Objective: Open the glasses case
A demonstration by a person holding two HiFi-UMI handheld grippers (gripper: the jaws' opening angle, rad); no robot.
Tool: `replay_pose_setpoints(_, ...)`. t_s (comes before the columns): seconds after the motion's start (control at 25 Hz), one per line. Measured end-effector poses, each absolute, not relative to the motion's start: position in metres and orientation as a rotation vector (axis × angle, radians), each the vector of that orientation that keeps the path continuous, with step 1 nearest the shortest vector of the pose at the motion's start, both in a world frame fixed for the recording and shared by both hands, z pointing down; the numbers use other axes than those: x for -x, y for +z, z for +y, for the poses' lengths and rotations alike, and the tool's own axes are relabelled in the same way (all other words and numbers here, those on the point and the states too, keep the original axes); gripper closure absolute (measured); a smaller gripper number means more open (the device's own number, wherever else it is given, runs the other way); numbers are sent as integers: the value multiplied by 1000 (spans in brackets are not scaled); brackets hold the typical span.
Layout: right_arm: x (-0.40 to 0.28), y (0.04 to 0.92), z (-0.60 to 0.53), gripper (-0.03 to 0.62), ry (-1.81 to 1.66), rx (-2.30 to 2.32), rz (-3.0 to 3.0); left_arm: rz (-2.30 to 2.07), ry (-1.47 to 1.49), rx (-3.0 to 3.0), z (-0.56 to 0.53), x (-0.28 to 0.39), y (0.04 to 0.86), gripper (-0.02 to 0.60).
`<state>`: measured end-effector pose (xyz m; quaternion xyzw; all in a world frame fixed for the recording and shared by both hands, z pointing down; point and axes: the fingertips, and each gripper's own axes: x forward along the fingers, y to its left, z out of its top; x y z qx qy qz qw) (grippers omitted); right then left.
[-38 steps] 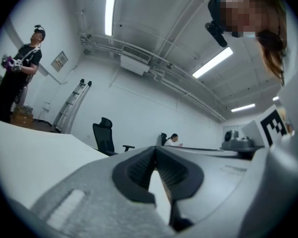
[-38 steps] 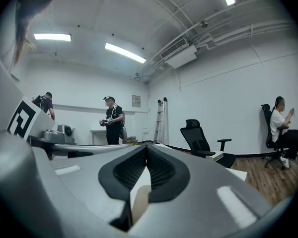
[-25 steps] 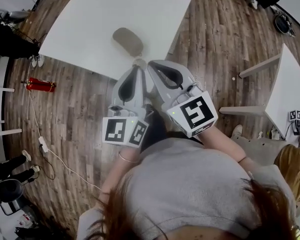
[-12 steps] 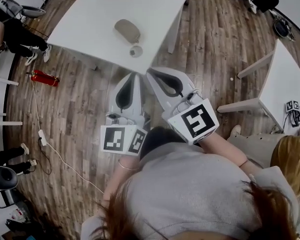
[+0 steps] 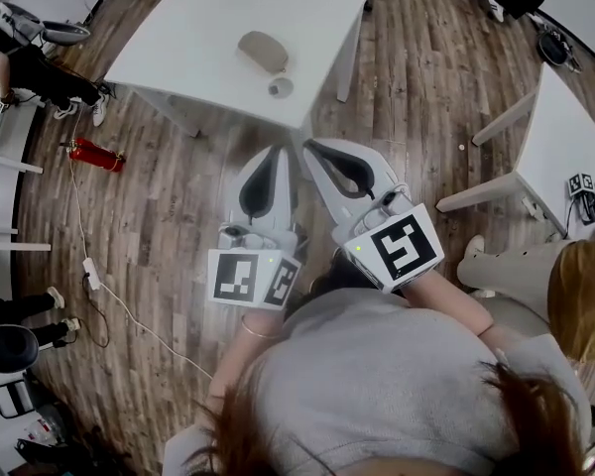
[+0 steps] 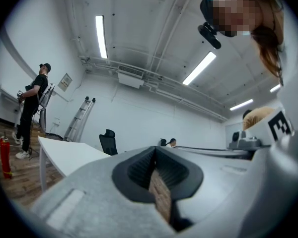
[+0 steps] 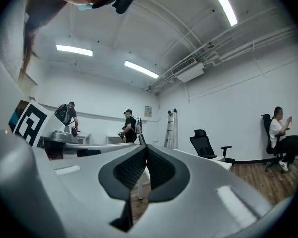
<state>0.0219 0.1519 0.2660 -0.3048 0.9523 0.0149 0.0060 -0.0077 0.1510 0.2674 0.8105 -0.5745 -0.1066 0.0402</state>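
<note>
**Head view: 2 shut grippers short of the table, case untouched**

Left gripper (image 5: pixel 274 153) and right gripper (image 5: pixel 308 147) each have their jaws pressed together with nothing between them. Both gripper views show the dark pads meeting on bare air. The 2 grippers sit side by side over the wooden floor (image 5: pixel 178 226), just off the near edge of the white table (image 5: pixel 198 38), with their tips aimed at it.

The glasses case (image 5: pixel 263 51), a grey oval shell that looks closed, lies near the table's middle, well apart from both grippers. A small round object (image 5: pixel 281 87) sits just beside it, toward the table's near edge.

The case looks rigid, light and smooth, so it will likely skid if nudged. I judge that 1 gripper should pin the lower half while the other works at the lid's seam.

Both hands reach out roughly level ahead of the person's chest.
</note>
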Motion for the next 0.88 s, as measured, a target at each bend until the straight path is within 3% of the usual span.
replay_pose_setpoints(0.88,-25,265,228,591,39,1062,2931,-1718,-312,-2498,226,4,271,580)
